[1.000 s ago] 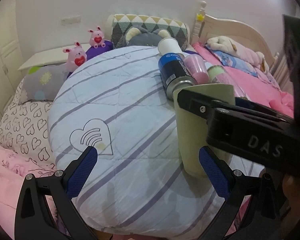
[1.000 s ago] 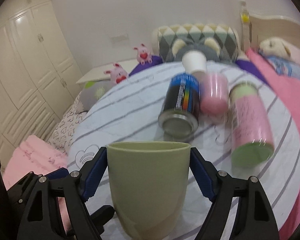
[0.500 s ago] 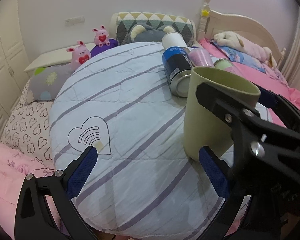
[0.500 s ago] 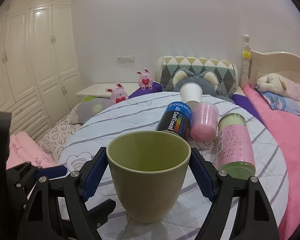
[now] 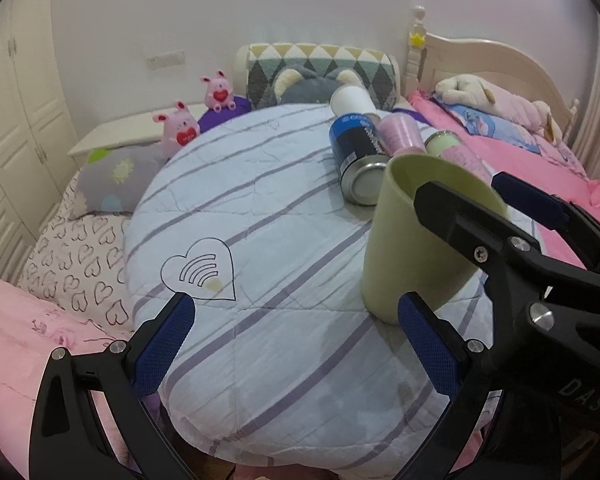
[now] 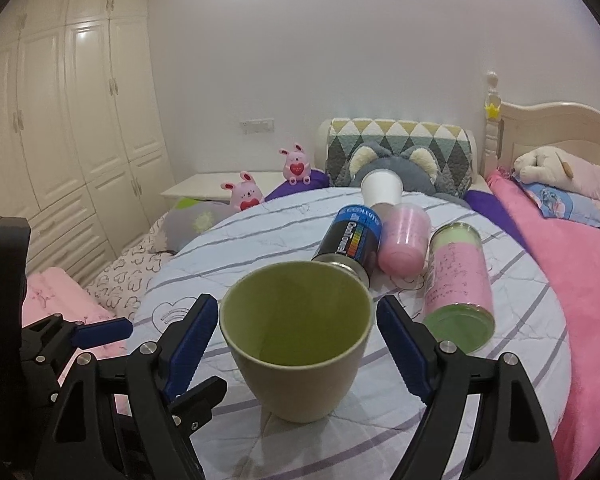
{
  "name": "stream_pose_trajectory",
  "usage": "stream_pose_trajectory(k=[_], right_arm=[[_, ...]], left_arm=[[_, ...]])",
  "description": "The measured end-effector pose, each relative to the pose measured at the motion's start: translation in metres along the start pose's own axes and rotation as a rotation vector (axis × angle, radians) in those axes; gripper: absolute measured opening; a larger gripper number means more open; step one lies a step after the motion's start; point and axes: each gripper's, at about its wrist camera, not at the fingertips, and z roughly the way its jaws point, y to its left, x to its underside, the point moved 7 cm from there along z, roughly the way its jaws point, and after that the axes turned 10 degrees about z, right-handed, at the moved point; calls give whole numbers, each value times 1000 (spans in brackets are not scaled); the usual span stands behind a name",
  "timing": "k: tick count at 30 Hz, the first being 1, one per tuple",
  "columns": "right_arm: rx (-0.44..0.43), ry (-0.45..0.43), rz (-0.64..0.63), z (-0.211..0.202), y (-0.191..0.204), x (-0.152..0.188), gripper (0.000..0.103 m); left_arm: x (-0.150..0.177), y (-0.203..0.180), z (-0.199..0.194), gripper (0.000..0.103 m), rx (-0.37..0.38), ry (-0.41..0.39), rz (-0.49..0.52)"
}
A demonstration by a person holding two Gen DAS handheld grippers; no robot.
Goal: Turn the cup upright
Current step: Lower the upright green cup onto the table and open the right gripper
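Right gripper (image 6: 296, 320): jaws spread, a gap showing on each side of the cup (image 6: 298, 346), gripping nothing. Left gripper (image 5: 296, 344): wide, empty. Cup stands mouth-up on the near cushion (image 5: 260, 208), cans (image 6: 346, 238) lying beyond. Flip appears done; only withdrawal remains.

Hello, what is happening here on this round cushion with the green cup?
A person holds two grippers. The green cup stands upright, mouth up, on the striped cushion. The right gripper is open around it, with gaps on both sides. The left gripper is open and holds nothing. Behind the cup, a dark can and other containers lie on their sides.
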Motion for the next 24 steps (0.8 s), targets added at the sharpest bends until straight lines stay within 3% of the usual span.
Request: stream_pose_trajectory(k=[14,16,24], right_arm=[[-31,-136,20,-63,-19,-22,83],[-28,-152,28,-73,-26,-24,83],[69,-209,38,-103,-63,-28,83]], left_arm=[[-14,-27,-49,103,-82,-99,11],[-18,-32,-57,103,-127,-124,15],[-27,-49,-87,103,-203,-224,-18]])
